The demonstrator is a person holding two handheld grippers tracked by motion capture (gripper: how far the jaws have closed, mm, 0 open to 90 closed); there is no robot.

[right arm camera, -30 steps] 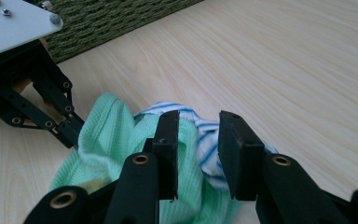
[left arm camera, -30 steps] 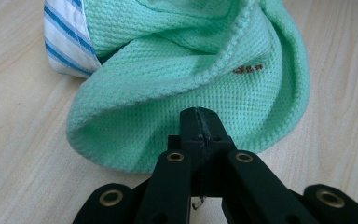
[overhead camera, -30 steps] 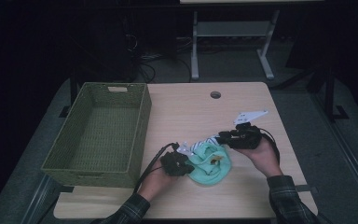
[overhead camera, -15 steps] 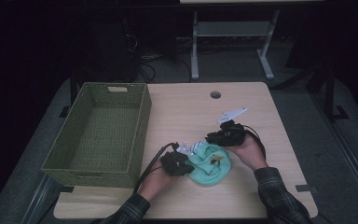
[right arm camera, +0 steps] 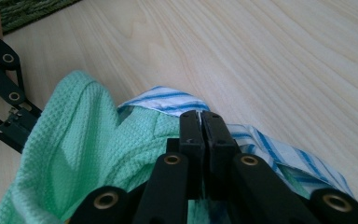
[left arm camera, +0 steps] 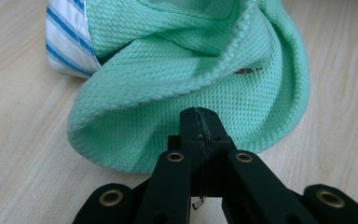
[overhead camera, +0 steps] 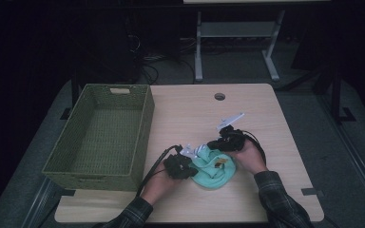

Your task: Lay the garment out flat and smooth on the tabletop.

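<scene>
A mint-green knitted cloth [overhead camera: 214, 175] lies bunched near the table's front edge, with a blue-and-white striped cloth [overhead camera: 193, 151] tucked against its far left side. My left gripper [overhead camera: 193, 167] comes in from the left, its jaws shut on the green cloth's [left arm camera: 177, 93] near fold. From the right, my right gripper [overhead camera: 209, 145] has just been closing. It is now shut on the striped cloth [right arm camera: 172, 103], a white sliver of which shows between the jaw tips [right arm camera: 200, 116]. The green cloth [right arm camera: 74, 140] sits just left of those jaws.
An olive woven basket [overhead camera: 145, 118] stands empty on the left half of the wooden table [overhead camera: 195, 114]. A round cable hole [overhead camera: 219, 96] sits near the far edge. In the right gripper view, the left gripper's black linkage [right arm camera: 4, 93] is beside the green cloth.
My right gripper has moved left and down onto the cloths, and its jaws have closed on the striped cloth. The left hand has stayed put.
</scene>
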